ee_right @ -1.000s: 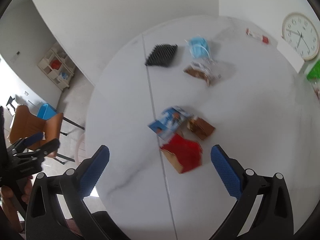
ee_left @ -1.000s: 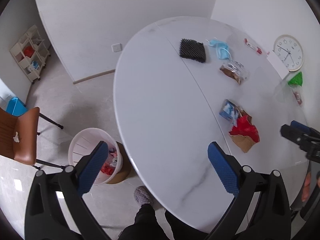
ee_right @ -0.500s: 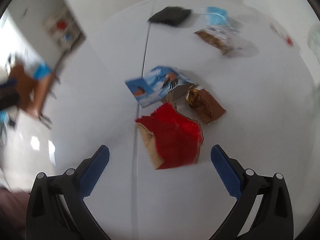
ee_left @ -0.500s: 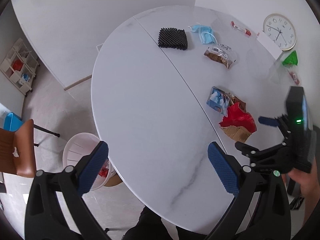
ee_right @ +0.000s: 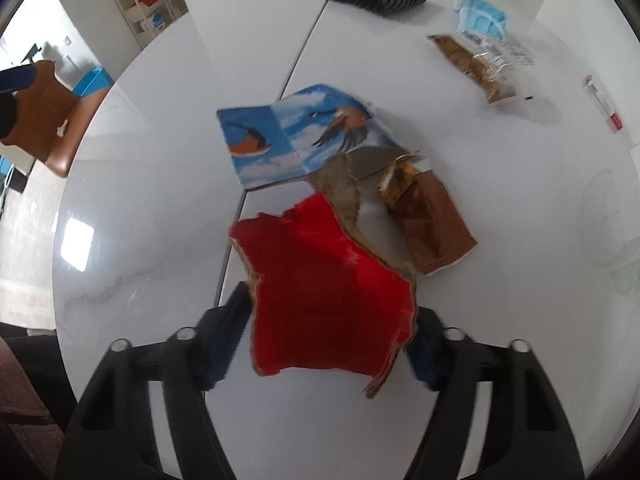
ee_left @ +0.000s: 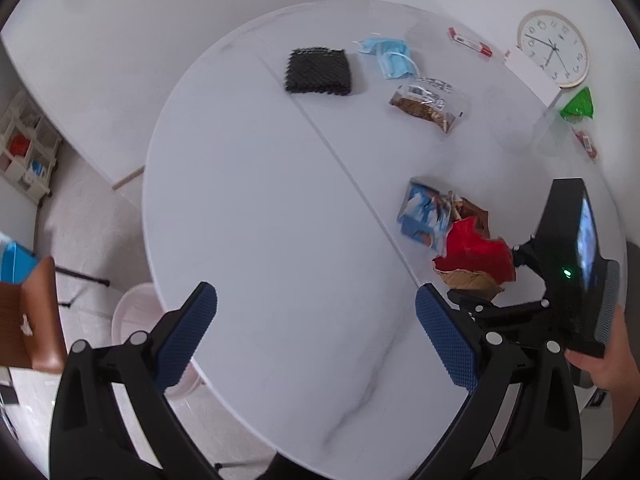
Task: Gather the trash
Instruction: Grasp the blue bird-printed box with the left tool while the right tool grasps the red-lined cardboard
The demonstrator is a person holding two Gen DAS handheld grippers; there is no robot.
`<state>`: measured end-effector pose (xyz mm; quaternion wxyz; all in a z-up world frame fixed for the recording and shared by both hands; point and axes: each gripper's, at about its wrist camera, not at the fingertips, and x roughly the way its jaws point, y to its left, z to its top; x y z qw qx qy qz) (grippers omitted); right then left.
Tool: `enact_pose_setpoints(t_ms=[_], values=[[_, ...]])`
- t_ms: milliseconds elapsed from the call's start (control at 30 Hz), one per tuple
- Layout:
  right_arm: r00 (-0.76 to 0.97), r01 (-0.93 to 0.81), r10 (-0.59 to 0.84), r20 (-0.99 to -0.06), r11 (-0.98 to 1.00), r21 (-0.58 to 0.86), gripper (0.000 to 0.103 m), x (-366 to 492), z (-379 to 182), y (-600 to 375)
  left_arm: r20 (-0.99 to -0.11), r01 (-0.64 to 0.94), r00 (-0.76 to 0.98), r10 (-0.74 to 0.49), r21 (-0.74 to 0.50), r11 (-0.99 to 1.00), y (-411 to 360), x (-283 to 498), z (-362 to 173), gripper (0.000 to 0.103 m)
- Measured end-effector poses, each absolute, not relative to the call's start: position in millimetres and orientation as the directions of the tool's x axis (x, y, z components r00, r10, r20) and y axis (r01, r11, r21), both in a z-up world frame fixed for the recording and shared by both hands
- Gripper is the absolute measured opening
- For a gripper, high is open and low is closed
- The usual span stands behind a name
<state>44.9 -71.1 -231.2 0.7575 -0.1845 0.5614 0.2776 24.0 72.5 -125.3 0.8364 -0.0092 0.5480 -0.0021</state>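
White and round, your worktop (ee_left: 256,208) carries the scattered trash, with a pale bin (ee_left: 132,312) on the floor off its left edge, beside a brown chair (ee_left: 28,320). Your left gripper (ee_left: 316,332) hangs over bare worktop, its jaws spread wide with nothing between them. Farther back lie a black ridged pad (ee_left: 318,71), a blue face mask (ee_left: 390,58) and a clear bag of brown bits (ee_left: 430,104). Right of the centre seam sits a blue bird-printed carton (ee_right: 296,136), touching the torn red cardboard (ee_right: 328,296), with a brown wrapper (ee_right: 432,224) just beside both. Your right gripper (ee_right: 324,340) is down on that red cardboard: its jaws have just been closing and now stand about half open, with the near end of the piece between them, the blue pads at its two side edges. Whether they press it yet you cannot tell; the edges there are blurred.
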Motion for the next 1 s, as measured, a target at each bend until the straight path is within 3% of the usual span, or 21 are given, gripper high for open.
enact_pose_setpoints(t_ms=[33, 67, 300, 600, 700, 767, 833, 1000], values=[[0.202, -0.617, 0.233, -0.951, 0.785, 0.061, 0.047, 46, -229, -75, -0.916, 0.006, 0.402, -0.015, -0.014, 1.000, 68, 28, -126, 0.095], [0.194, -0.605, 0.246, -0.950, 0.792, 0.081, 0.046, 47, -228, -79, -0.914, 0.025, 0.404, -0.018, -0.008, 1.000, 62, 34, -128, 0.095], [0.186, -0.517, 0.321, -0.929, 0.836, 0.186, 0.044, 51, -210, -121, -0.920, 0.154, 0.385, -0.071, -0.012, 0.988, 16, 70, -152, 0.095], [0.210, -0.416, 0.359, -0.909, 0.874, 0.250, 0.044, 48, -191, -173, -0.945, 0.239, 0.324, -0.042, 0.039, 0.970, -24, 116, -202, 0.095], [0.210, -0.401, 0.368, -0.906, 0.877, 0.264, 0.044, 52, -190, -179, -0.951, 0.248, 0.304, -0.046, 0.032, 0.968, -29, 122, -212, 0.081], [0.208, -0.398, 0.374, -0.904, 0.877, 0.271, 0.044, 58, -191, -176, -0.957, 0.247, 0.286, -0.058, 0.015, 0.969, -30, 124, -219, 0.060], [0.207, -0.400, 0.381, -0.901, 0.874, 0.277, 0.044, 58, -190, -179, -0.959, 0.234, 0.277, -0.064, 0.003, 0.972, -29, 125, -222, 0.048], [0.213, -0.425, 0.399, -0.892, 0.860, 0.283, 0.044, 60, -181, -171, -0.949, 0.166, 0.309, -0.070, -0.018, 0.986, -15, 117, -211, 0.048]])
